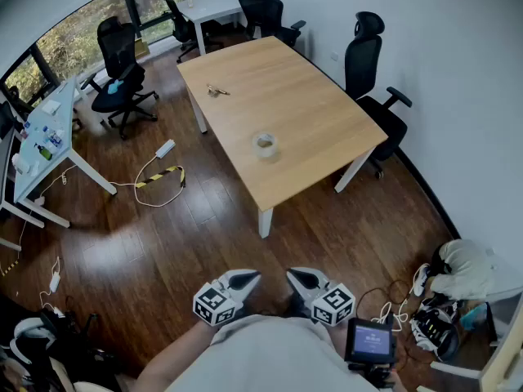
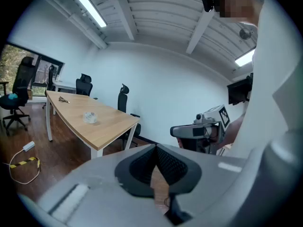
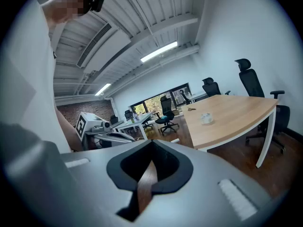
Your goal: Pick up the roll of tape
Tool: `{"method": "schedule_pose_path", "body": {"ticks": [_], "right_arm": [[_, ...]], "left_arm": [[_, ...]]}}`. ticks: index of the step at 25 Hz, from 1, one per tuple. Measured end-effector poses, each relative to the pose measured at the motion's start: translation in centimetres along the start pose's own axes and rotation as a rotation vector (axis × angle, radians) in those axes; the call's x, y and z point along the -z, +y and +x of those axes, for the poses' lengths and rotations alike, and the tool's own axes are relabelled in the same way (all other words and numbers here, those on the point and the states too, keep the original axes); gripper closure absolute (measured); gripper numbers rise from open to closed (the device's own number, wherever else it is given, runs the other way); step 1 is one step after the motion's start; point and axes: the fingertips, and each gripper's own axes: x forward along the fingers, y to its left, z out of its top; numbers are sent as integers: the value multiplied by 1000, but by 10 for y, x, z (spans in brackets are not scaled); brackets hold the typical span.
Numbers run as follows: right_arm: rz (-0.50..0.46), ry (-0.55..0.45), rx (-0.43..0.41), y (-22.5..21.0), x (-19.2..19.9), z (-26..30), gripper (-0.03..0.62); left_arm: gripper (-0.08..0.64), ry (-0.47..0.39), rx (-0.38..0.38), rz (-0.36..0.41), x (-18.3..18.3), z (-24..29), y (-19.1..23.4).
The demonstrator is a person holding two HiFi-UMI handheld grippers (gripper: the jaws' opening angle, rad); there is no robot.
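The roll of clear tape lies flat near the front of a light wooden table, well ahead of both grippers. It shows small in the left gripper view and in the right gripper view. My left gripper and right gripper are held close to the person's body, side by side above the wooden floor, far short of the table. Both point roughly toward it. The left gripper's pads meet at the tips with nothing between them. The right gripper is likewise shut and empty.
A small bunch of keys lies at the table's far side. Black office chairs stand right of the table and behind it. A white cable with striped tape trails on the floor at left. Bags and shoes sit by the right wall.
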Motion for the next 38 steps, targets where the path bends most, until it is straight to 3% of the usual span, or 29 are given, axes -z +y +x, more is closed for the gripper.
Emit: {"method": "schedule_pose_path", "body": {"ticks": [10, 20, 32, 38], "right_arm": [[-3, -28, -30, -90, -22, -57, 587], [26, -95, -16, -138, -33, -109, 587], [29, -100, 30, -179, -50, -88, 587], [-2, -78, 82, -199, -70, -68, 588]], "left_arm": [[555, 19, -21, 28, -31, 108, -34], [555, 34, -59, 63, -47, 160, -53], [555, 39, -48, 40, -56, 184, -10], [555, -3, -10, 53, -87, 199, 28]]}}
